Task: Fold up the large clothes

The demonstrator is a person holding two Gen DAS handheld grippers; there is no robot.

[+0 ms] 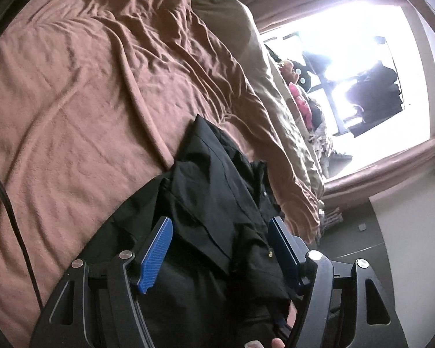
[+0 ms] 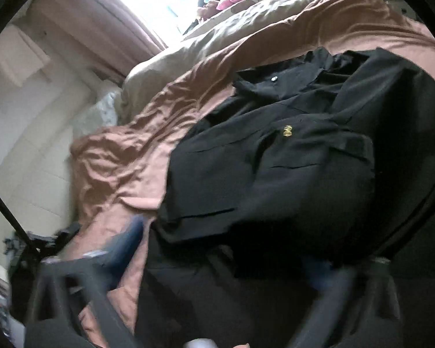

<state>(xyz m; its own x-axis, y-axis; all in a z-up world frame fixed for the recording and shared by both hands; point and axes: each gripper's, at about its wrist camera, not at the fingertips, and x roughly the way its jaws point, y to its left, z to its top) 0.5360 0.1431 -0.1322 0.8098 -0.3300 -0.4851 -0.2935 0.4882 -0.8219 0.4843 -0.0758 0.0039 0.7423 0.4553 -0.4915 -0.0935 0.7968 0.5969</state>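
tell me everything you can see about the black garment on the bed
The black garment is a dark shirt or jacket of smooth woven-looking cloth, lying rumpled and partly folded on the brown blanket. A collar with a pale button sits at its far end, a small gold emblem on the chest beside a flapped pocket. Its near edge hangs toward the cameras. The left gripper is open with cloth between its blue fingers; the right gripper is motion-blurred.

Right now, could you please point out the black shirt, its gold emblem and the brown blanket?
black shirt [image 2: 290,179]: right wrist view, chest panel.
gold emblem [image 2: 288,130]: right wrist view, its centre.
brown blanket [image 1: 87,101]: left wrist view, bare wrinkled stretch.
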